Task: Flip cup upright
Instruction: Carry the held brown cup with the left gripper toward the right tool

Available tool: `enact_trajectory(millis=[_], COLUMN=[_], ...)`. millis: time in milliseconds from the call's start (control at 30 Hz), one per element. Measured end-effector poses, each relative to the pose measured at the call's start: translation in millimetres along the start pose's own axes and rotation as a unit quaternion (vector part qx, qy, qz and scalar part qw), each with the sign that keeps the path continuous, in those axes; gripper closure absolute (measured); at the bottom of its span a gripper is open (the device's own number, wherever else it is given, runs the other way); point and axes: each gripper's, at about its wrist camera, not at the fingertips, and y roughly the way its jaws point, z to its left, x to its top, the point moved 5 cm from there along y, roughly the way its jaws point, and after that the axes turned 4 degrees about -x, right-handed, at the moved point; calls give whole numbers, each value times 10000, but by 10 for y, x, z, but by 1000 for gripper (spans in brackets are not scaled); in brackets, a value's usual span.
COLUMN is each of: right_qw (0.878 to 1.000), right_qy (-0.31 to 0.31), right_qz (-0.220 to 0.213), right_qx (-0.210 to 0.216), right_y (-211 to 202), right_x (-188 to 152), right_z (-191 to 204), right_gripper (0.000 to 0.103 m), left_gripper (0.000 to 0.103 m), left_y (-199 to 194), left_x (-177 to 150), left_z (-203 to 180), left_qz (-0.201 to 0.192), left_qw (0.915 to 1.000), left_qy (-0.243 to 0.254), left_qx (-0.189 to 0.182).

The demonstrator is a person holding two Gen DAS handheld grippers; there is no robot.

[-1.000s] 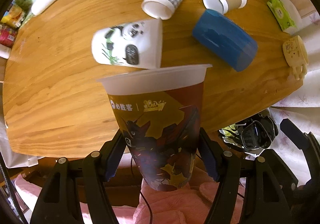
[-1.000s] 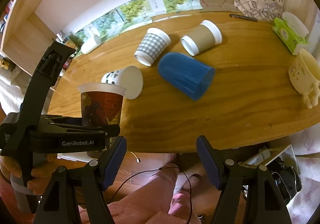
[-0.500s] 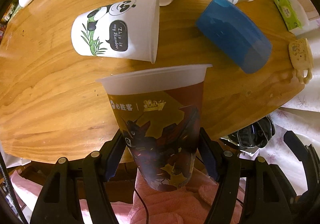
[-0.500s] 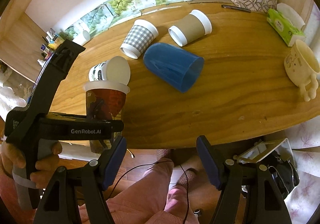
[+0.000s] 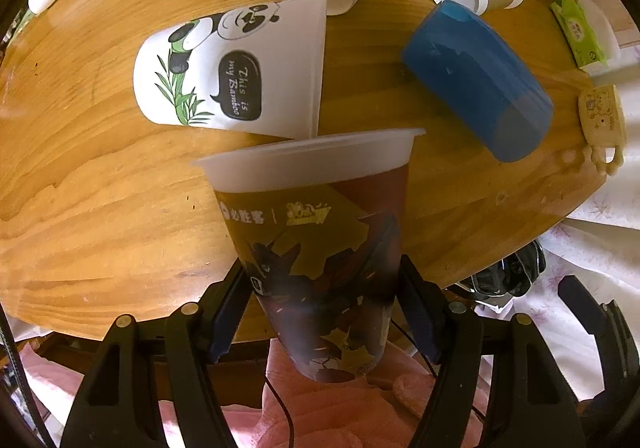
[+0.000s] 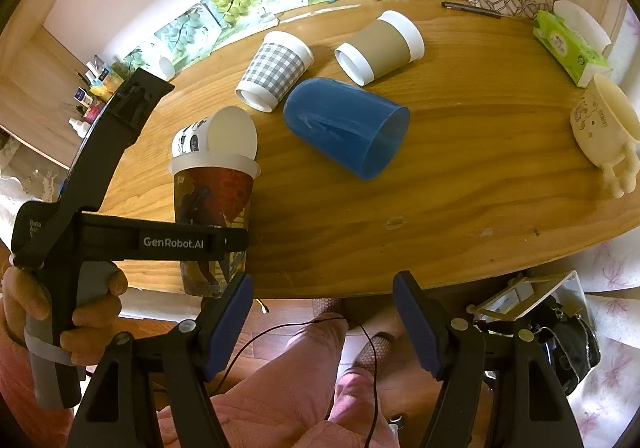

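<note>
My left gripper [image 5: 320, 312] pinched one printed cup [image 5: 316, 248]; four cups lay ahead. Only my right view showed the spread right gripper [image 6: 322, 318].

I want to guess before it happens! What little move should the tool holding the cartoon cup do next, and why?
Probably lower it onto the bare wood in front. The left tool grips the cartoon cup upright, rim up, near the wooden table's front edge, its base seemingly off the wood, with the tipped panda cup just behind.
</note>
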Motion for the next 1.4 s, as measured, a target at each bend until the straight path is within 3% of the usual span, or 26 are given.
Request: enact_trajectory(millis=[400,733,1067,1400], right_qw=[10000,10000,9997,9987], right_qy=[-11,-35,-115,-162], right_qz=[18,-2,-87,-107], right_qx=[19,68,218,469], right_y=[9,-5,-57,-34], right_x=[10,18,36,52], right_z=[41,69,132,284], right_gripper=[30,30,30,30], left_gripper=[25,25,25,25], left_y=[-76,-196,-532,-869], left_x=[40,-1,-36,-217], left_z=[-3,-63,6,160], left_qz=[-23,-212,-841,-1912], left_qw=[9998,9993,9951,9793], left_qy=[84,274,484,583], left_qx=[-199,-159,-196,-331])
